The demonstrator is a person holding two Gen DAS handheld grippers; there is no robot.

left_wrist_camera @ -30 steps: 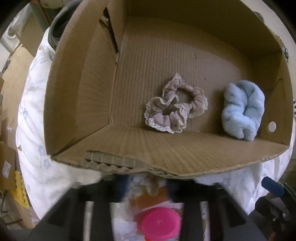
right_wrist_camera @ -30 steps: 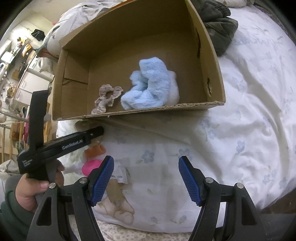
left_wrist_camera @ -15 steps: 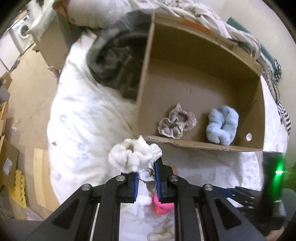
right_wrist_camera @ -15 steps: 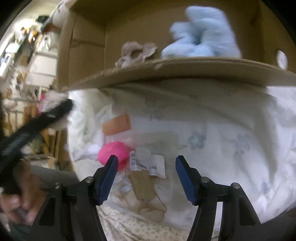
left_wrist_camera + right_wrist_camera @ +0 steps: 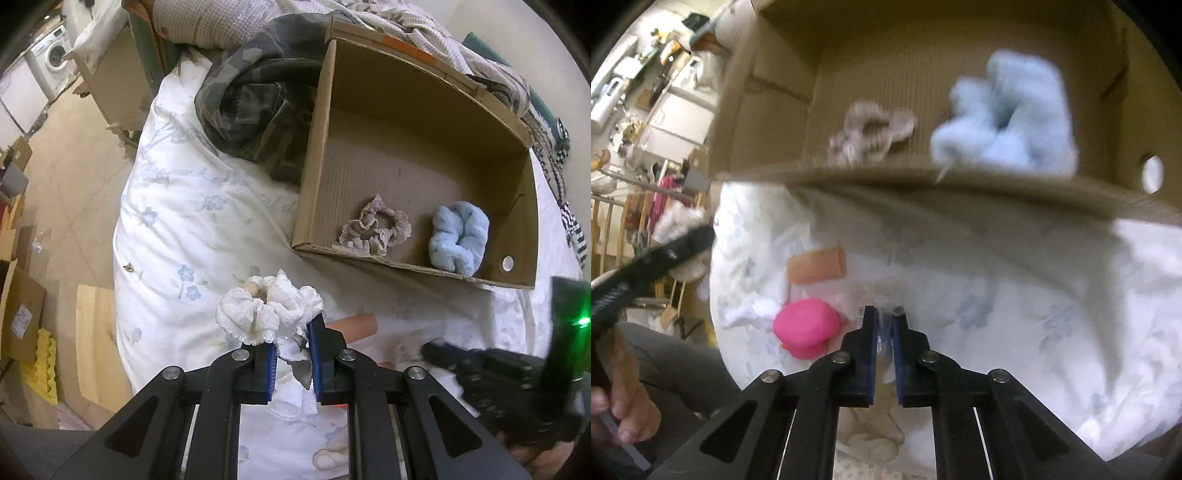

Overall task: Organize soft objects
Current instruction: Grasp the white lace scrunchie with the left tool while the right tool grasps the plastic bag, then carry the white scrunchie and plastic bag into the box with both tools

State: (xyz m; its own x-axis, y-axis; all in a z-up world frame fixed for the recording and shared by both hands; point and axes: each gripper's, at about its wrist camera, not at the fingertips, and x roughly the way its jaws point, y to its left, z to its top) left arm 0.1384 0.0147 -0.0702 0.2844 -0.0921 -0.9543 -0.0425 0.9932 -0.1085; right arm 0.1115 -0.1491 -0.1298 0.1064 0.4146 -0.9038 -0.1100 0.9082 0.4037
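Observation:
My left gripper (image 5: 291, 332) is shut on a white lace scrunchie (image 5: 266, 310), held above the flowered bed sheet (image 5: 177, 229) just left of the cardboard box (image 5: 314, 147). A beige lace scrunchie (image 5: 376, 225) and a fluffy light-blue scrunchie (image 5: 458, 240) lie inside the box by its near wall. My right gripper (image 5: 884, 321) is low over the sheet in front of the box and is shut on a thin clear plastic packet (image 5: 884, 314). The right wrist view is blurred.
A pink round lid (image 5: 807, 325), an orange tube (image 5: 816, 266) and crumpled white paper (image 5: 753, 310) lie on the sheet beside the right gripper. A camouflage garment (image 5: 258, 92) is heaped against the box's left wall. The bed edge drops to the floor (image 5: 66, 155) on the left.
The left gripper has lifted the white scrunchie up off the bed and back from the box. The right gripper has dropped toward the sheet and its jaws have closed on the clear packet.

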